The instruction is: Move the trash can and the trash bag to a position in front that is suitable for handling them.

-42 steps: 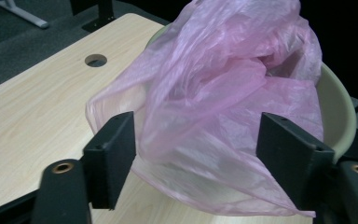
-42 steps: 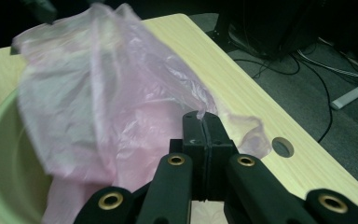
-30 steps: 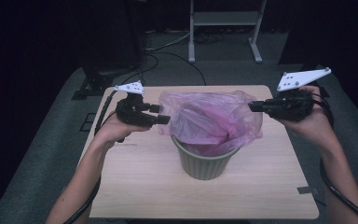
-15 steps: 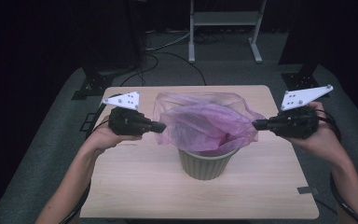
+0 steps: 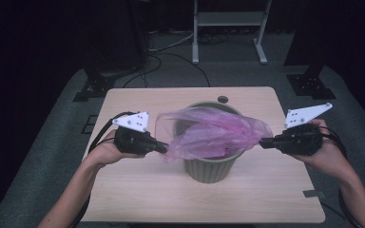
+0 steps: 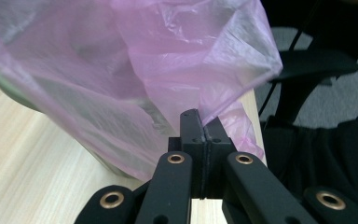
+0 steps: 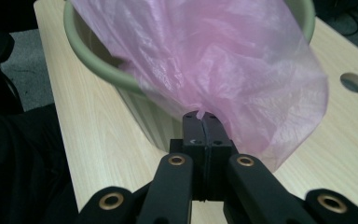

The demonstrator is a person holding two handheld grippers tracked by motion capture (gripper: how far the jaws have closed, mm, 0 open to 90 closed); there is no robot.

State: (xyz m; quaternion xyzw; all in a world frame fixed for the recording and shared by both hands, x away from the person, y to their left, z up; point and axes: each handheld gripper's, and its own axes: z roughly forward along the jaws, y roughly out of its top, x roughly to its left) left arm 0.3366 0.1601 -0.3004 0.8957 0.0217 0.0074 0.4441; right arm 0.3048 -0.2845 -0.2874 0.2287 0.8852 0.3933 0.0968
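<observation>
Landmark: the green bin (image 5: 212, 164), a round ribbed plastic pot that narrows toward its base; it stands near the middle of the wooden table (image 5: 138, 194).
Pink bag: (image 5: 211, 134) thin see-through film, crinkled and glossy; it is spread over the bin's mouth and pulled out past the rim on both sides, part of it hanging inside the bin.
Left gripper: (image 5: 162, 149) held to the left of the bin at about rim level, tips pointing toward it; its jaws are pressed together on the left edge of the bag.
Right gripper: (image 5: 263, 142) held to the right of the bin, tips pointing back at it; its jaws are clamped tight on the right edge of the bag.
High view: both hands, the white three-cornered plates on the grippers, the black cables, and the whole width of the stretched bag across the bin.
Left gripper view: the black jaws meet with no gap and a pinch of pink film (image 6: 223, 112) comes out just above them; the bin's green rim (image 6: 0, 91) shows dimly through the film at the left edge.
Right gripper view: a small tuft of film (image 7: 200, 113) is nipped between the closed black jaws; the bin's smooth rounded rim (image 7: 88, 56) and vertical ribs on its wall are plain here; a round hole in the table (image 7: 354, 82) lies beyond the bin.
Table surface: pale wood grain, matt, with rounded corners.
Jaw hardware: black matt links with brass-coloured rivets.
</observation>
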